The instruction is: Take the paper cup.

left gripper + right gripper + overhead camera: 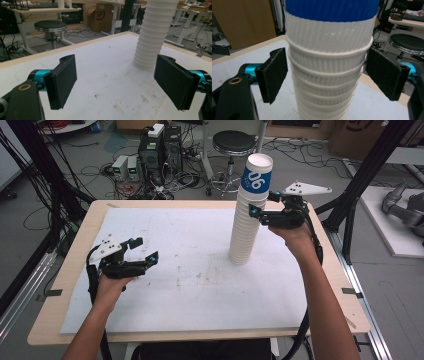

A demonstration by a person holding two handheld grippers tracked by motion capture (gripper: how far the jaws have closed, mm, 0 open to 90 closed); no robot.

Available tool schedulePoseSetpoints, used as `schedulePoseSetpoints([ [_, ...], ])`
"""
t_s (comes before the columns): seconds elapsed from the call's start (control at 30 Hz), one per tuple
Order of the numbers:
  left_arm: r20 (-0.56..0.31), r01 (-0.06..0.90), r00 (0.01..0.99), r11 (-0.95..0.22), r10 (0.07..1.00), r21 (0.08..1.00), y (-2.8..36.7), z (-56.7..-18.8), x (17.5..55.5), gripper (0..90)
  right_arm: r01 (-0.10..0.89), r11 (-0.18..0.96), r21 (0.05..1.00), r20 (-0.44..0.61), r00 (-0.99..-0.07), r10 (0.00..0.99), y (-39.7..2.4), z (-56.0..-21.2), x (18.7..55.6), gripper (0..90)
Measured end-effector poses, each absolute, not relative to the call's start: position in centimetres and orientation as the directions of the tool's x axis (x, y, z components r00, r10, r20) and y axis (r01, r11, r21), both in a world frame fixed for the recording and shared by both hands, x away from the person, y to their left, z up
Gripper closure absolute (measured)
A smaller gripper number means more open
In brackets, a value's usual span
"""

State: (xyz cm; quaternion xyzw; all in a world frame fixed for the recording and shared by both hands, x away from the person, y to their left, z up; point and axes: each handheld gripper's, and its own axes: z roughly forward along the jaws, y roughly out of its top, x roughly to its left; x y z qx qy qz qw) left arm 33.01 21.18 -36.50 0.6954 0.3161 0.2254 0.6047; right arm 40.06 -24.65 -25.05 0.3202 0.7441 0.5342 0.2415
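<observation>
Left gripper (142,251) hangs low over the white paper sheet (165,285) covering the pale wooden table (70,270), jaws spread wide and holding nothing; probably parked as a spare hand. Further right, the tall stack of ribbed white paper cups (246,227), topped by a blue-banded cup (257,174), stands upright on the sheet. Right gripper (263,204) straddles its upper part, pads apart from the ribs, gripping nothing, likely placed to pull the top cup. Black round stool (234,142) stands beyond, clear of the work.
</observation>
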Motion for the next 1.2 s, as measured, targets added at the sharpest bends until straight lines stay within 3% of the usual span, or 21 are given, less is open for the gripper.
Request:
schedulePoseSetpoints([
  [0.13,-0.045,0.14,0.724,-0.083,0.688,0.987,19.9,-34.3,34.2,18.5,0.234,0.22,0.947,0.002,-0.69,0.724,-24.3,-25.4,40.8,14.0],
  [0.77,0.021,0.045,0.856,-0.116,0.516,0.992,12.1,-23.9,41.1,18.3,0.198,0.237,0.951,-0.029,-0.708,0.705,-24.3,-25.6,41.1,15.9],
  [1.2,0.017,0.04,0.895,-0.119,0.446,0.992,3.8,-20.6,44.1,17.8,0.194,0.239,0.952,-0.028,-0.718,0.695,-24.5,-25.6,41.1,16.2],
])
